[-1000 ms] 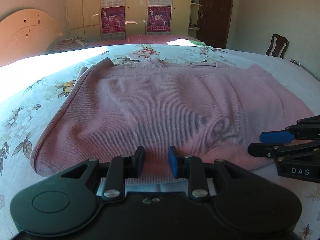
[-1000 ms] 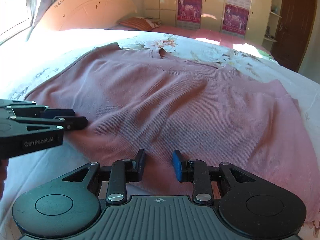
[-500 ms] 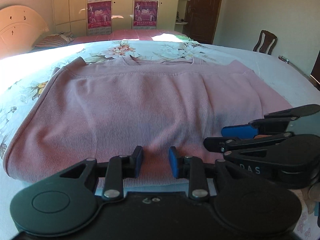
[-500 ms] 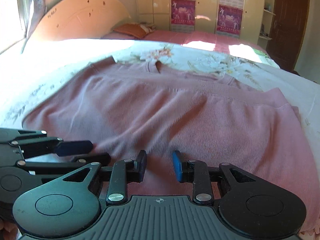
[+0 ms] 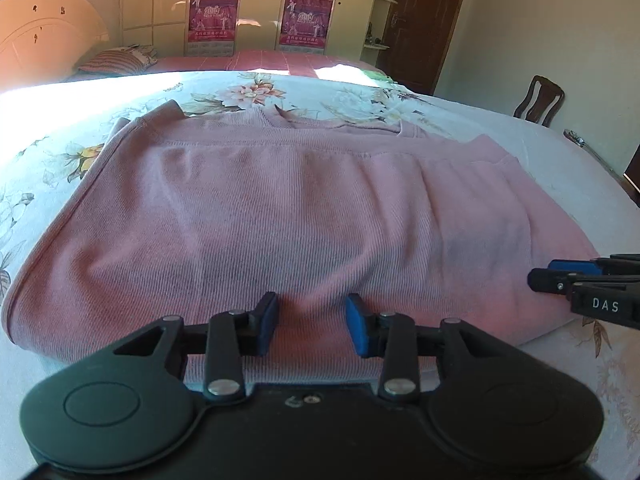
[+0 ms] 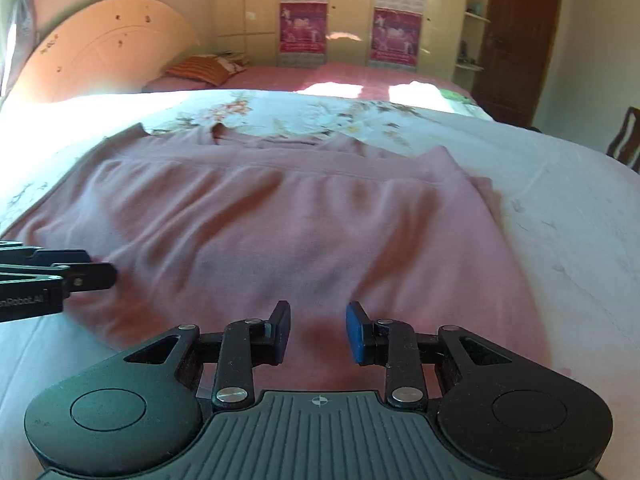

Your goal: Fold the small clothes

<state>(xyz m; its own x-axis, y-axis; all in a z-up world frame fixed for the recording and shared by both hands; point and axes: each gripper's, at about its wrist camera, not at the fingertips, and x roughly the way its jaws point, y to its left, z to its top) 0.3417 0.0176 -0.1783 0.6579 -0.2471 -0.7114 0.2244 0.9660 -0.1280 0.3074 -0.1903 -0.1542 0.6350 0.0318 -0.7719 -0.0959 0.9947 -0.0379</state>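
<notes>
- At the near hem: left gripper (image 5: 312, 324) and right gripper (image 6: 318, 332) both released, jaws apart and empty, poised over the fold edge of the pink top (image 5: 288, 216).
- Top lies on the floral bedspread (image 5: 52, 152), its lower half already doubled up toward the neckline; likely one fold done, the next pending.
- Next move, by my reading: pinch both layers at the near edge or a side and carry across evenly.
- Whether the pads touch cloth: cannot tell.
- Far neckline small, partly hidden; sleeves tucked out of sight; right view blurred.
- Beyond: headboard (image 6: 100, 52), pillow (image 6: 204, 68).
</notes>
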